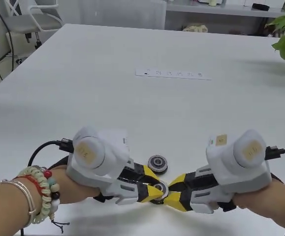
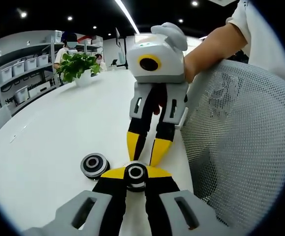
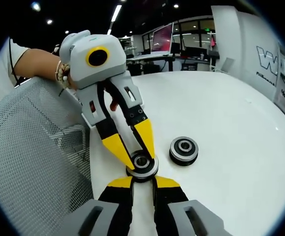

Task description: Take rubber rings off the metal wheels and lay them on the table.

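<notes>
Black rubber on bright metal: the wheel (image 1: 160, 189) you are working sits at the near edge of the white table (image 1: 132, 98), resting on it or just above, with a tool on either side. Your left gripper (image 2: 135, 172), at 9 o'clock of the wheel in the head view, has its yellow-tipped jaws pressed against the wheel's two sides and looks to have it clamped. Your right gripper (image 3: 143, 181), at 3 o'clock, holds its jaws narrowly apart with the tips at the wheel's rim. Whether they have actually bitten the rubber ring (image 3: 153, 170) cannot be told. A second wheel (image 1: 157, 162), ring still on, lies free on the table just beyond at 12 o'clock, apart from both tools. Expect the wheel to be small, dense and rigid, with a smooth hub that could turn or slip under hard jaws, so grip it across the metal sides and leave the rubber exposed. The ring is probably soft, stretchy and seated snugly in its groove. Take it at the outer edge, one tip worked under the lip, and peel it off sideways rather than pulling straight. Once freed it may spring back or flick away, and a loose wheel will likely roll.
</notes>
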### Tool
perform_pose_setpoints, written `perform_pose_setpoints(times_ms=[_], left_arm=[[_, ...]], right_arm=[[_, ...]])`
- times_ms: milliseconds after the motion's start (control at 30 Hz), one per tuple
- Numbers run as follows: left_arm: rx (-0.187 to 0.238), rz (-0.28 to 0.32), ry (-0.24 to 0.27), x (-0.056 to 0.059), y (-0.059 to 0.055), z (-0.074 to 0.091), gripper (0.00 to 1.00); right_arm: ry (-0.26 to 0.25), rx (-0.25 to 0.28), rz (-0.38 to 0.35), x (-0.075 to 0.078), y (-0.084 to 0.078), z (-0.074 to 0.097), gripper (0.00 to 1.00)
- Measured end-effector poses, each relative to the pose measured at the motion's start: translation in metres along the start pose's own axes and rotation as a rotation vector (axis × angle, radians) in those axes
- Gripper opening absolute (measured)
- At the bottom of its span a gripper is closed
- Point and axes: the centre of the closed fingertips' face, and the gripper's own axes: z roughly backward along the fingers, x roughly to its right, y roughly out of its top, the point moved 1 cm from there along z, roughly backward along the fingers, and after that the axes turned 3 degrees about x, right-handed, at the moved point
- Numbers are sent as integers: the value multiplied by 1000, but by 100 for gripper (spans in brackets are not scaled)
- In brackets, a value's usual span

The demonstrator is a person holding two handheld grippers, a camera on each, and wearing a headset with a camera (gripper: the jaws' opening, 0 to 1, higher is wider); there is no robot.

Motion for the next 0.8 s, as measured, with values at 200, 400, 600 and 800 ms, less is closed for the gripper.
perform_pose_setpoints(times_ms=[200, 400, 600, 800], left_arm=[[2, 3, 3, 0, 0, 0, 8], [1, 8, 5, 0, 0, 0, 8], [1, 9, 6, -1, 0, 0, 8], [2, 9, 4, -1, 0, -1, 8]], right_arm=[[-7, -9, 29, 1, -1, -1, 7], [-24, -22, 21, 4, -2, 0, 1], [-53, -7, -221, 10, -2, 1, 0], [-43, -8, -354, 11, -2, 3, 0]])
